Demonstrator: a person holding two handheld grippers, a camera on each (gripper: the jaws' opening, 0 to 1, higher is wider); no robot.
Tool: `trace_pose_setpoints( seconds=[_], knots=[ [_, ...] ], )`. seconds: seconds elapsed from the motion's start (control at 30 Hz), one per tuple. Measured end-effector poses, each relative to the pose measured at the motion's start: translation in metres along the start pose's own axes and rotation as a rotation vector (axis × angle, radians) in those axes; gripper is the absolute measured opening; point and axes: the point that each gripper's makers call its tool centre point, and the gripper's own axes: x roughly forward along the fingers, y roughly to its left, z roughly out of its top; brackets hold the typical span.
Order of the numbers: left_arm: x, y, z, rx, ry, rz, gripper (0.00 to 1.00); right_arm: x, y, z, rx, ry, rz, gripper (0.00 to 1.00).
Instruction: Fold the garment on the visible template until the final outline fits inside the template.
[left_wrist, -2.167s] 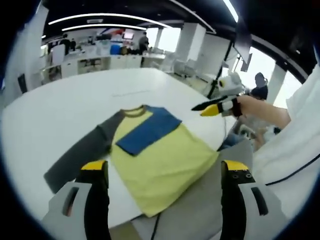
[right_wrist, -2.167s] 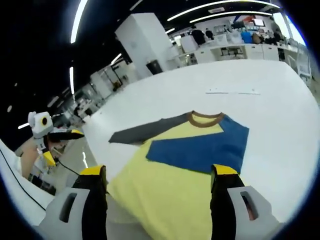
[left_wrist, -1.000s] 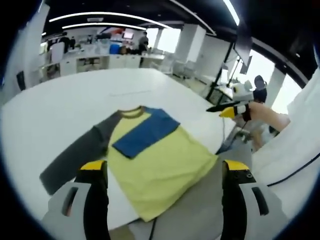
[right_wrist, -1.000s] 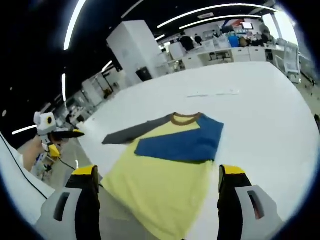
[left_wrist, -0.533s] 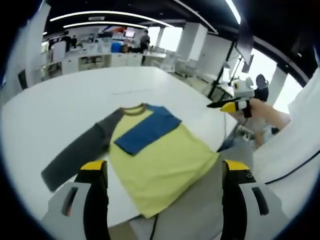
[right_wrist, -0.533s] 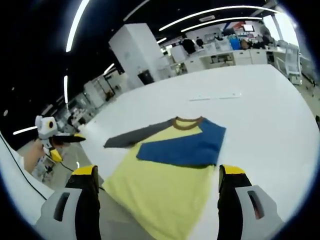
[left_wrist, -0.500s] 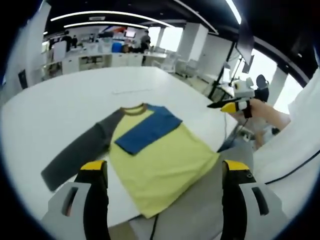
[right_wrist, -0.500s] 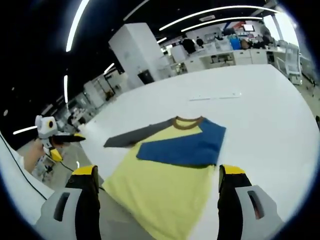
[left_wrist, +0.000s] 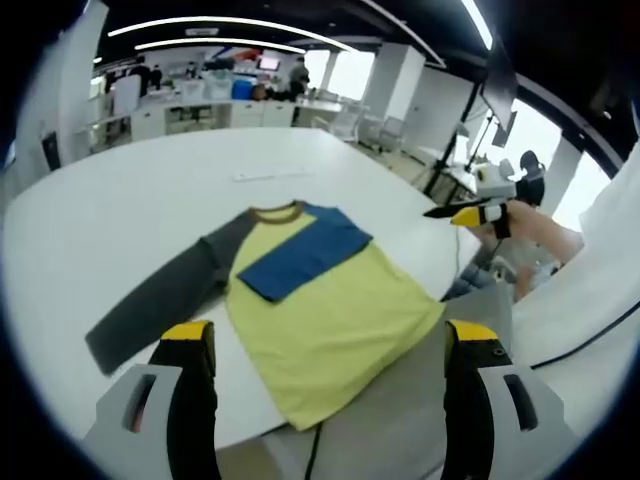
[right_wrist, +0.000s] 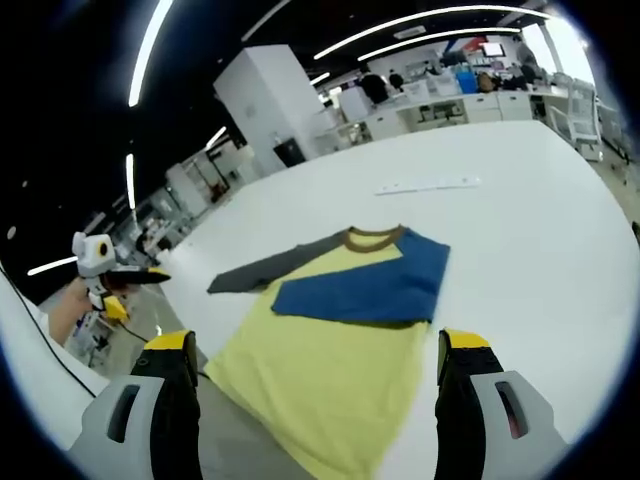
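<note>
Two grippers hover off the near edge of a big white table (left_wrist: 120, 200), neither touching anything. The left gripper (left_wrist: 325, 345) has its yellow-tipped jaws standing wide apart with nothing between them, and the right gripper (right_wrist: 313, 350) likewise has its jaws spread and empty. A shirt (left_wrist: 320, 310) lies flat on the table near its near edge: yellow body, brown collar at the far end, a blue sleeve (left_wrist: 300, 255) folded across the chest, and a grey sleeve (left_wrist: 160, 305) stretched out to the left. In the right gripper view the same shirt (right_wrist: 330, 360) shows with the blue sleeve (right_wrist: 370, 285) over the chest and the grey sleeve (right_wrist: 275, 268) pointing left; its near hem runs close to the table edge and is partly cut off between the jaws, so whether it overhangs is hard to tell. No outline of a template can be made out on the white surface; a thin pale strip (right_wrist: 428, 185) lies well beyond the collar, too small to read. Seen from the left gripper's camera, the right gripper (left_wrist: 470, 214) appears at the far right, held in a hand (left_wrist: 535, 235), its jaws too small to judge there. From the right one, the left gripper (right_wrist: 120, 277) shows at the far left, equally small. An office with desks and ceiling lights lies blurred behind.
</note>
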Motion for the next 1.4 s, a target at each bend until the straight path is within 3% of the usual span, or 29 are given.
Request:
trace_pose_setpoints(
  seconds=[0.2,0.67,0.97,1.17,1.4],
  knots=[
    [0.005,0.003,0.0,-0.002,0.014,-0.008,0.92,0.003,-0.004,-0.01,-0.016,0.033,-0.006,1.0],
    [0.006,0.022,-0.006,-0.027,0.045,0.009,0.92,-0.006,-0.006,-0.018,0.02,0.02,-0.014,1.0],
    [0.003,0.04,0.007,-0.097,-0.03,0.012,0.91,-0.007,-0.007,-0.022,0.027,0.022,-0.032,1.0],
    [-0.001,0.064,0.008,-0.148,-0.058,0.039,0.92,-0.004,-0.008,-0.025,0.046,0.018,-0.044,1.0],
    [-0.005,0.099,-0.008,-0.252,-0.062,0.089,0.92,0.005,-0.011,-0.032,0.07,0.034,-0.057,1.0]
  ],
)
